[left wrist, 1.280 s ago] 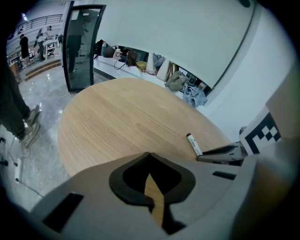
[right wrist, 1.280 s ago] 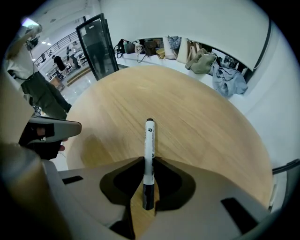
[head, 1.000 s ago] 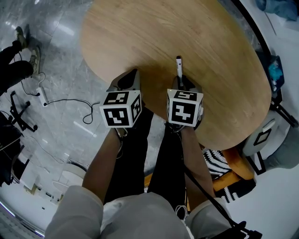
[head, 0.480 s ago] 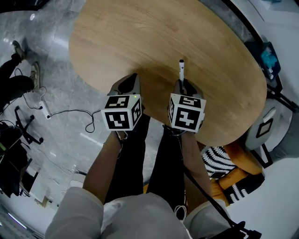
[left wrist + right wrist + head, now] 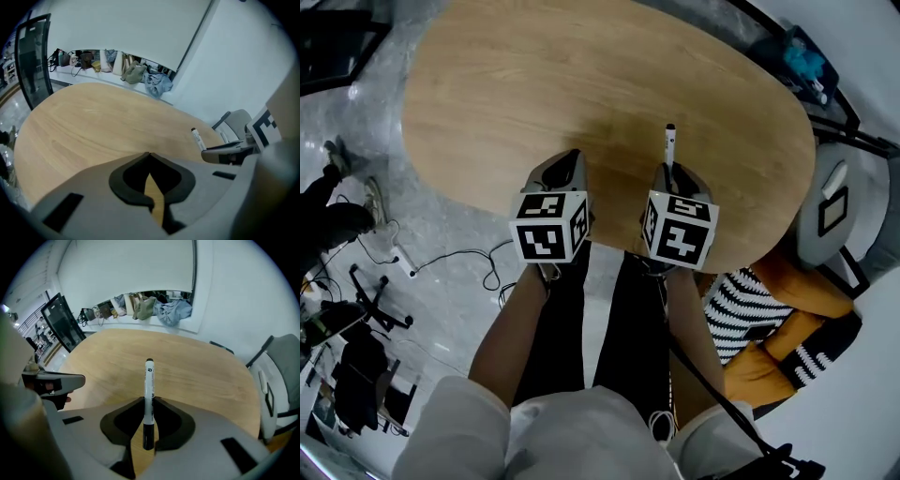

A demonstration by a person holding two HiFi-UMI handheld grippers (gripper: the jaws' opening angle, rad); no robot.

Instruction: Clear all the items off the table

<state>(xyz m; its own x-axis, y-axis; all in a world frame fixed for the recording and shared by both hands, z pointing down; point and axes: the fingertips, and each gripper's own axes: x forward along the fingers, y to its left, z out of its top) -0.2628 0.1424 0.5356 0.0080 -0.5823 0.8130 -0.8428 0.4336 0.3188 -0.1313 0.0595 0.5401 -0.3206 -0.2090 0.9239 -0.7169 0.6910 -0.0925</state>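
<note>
"Pale wood, entry 1: the oval worktop [image 5: 581,75], its grain running lengthwise. What is going down as entry 2?"

"Entry 2: 1 marker pen [image 5: 148,390], white barrel, black at both ends. The right gripper [image 5: 149,401] is holding it. The jaws are pressing on the lower barrel from both sides, the dark end is sitting between them, and the rest is sticking out forward over the worktop's near edge. Whether the far tip is touching the wood, I cannot tell."

"And entry 3, the left gripper [image 5: 149,154]?"

"Its jaws are meeting at the tips and gripping nothing; only wood is showing through the slit behind them. It is hovering at the worktop's near edge, just beside the right gripper."

"Surroundings?"

"Entry 4: a grey chair [image 5: 830,202] is standing at the worktop's right end. Entry 5: a black-and-white striped cloth [image 5: 741,314] is lying just below that chair in the head view. Entry 6: cables [image 5: 450,255] are trailing over the grey floor [image 5: 356,122] on the left. Entry 7: bags and clothes [image 5: 145,305] are sitting in a row along the white ledge [image 5: 187,327] beyond the worktop's far side."
</note>
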